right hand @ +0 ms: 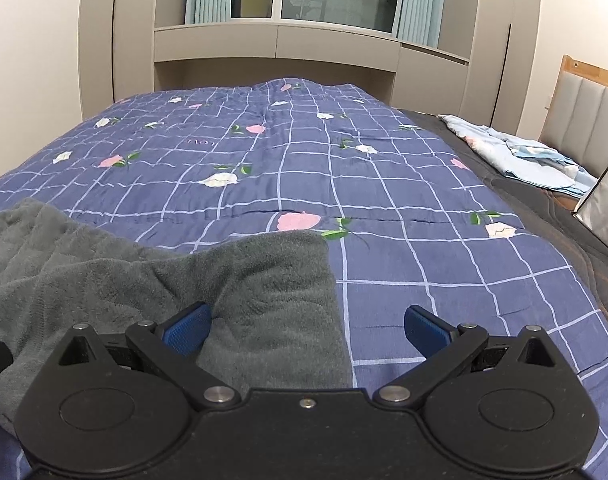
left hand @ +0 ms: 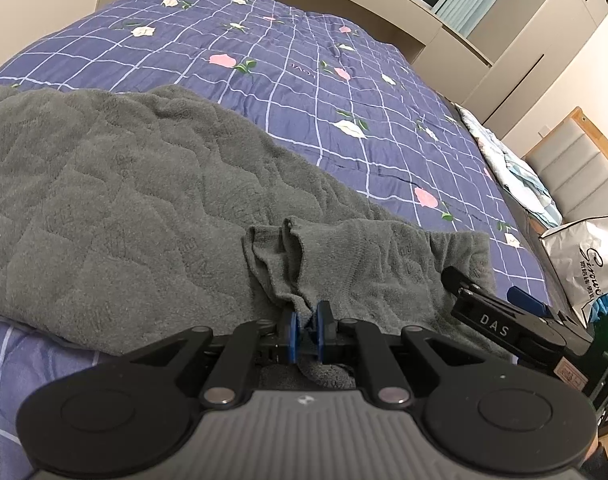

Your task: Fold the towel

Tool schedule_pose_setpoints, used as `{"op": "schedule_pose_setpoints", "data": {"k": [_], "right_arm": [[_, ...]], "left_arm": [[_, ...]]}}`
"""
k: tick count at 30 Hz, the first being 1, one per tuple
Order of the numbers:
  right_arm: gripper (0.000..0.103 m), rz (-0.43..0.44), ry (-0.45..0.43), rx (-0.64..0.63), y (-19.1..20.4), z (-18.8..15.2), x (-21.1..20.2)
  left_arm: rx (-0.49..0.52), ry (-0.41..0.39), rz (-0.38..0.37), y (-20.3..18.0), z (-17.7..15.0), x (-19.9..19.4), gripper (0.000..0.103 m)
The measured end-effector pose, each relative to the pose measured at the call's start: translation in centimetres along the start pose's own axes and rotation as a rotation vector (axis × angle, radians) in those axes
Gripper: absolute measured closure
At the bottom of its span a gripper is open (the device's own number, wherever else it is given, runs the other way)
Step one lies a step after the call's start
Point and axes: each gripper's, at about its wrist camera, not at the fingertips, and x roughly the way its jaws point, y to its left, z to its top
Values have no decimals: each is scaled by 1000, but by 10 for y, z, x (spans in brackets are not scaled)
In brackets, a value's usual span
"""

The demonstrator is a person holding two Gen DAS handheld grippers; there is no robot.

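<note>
Towel gripped on the left, right side free.
Left tool (left hand: pixel 308 330) pinches the near edge of the towel (left hand: pixel 116 208) on the bed (left hand: pixel 344 92), anchoring the fold; right tool (right hand: pixel 306 330) gapes empty over the corner.

My left gripper (left hand: pixel 309 322) sits low, its blue pads (left hand: pixel 291 332) drawn nearly together and pinching a bunched fold of the grey towel (left hand: pixel 124 200). My right gripper (right hand: pixel 306 326) is spread wide, pads (right hand: pixel 186 328) well apart, nothing clamped; its left pad rests against the cloth. The right unit also shows at the left view's right edge, angled inward
</note>
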Motion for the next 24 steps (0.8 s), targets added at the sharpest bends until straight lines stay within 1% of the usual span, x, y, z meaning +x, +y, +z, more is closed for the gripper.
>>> {"op": "schedule_pose_setpoints", "data": {"k": [11,14,16,19,24], "right_arm": [[1,-18,12,-7,4,-11,-11],[1,-18,18,3,3,-11,-13],[0,-24,16,-13,4,-10,-16],[1,-31,11,-41,7,-9,-23],[0,-20,2,-48,12,-6,-33]], "left_arm": [[13,16,6,-1,1,2,93],[25,19,13,-3,1,2,93],[41,19,18,-7,3,-2,93],[94,-4,18,-16,6,-11,94],[132,-41,6,-22,14,-27,94]]}}
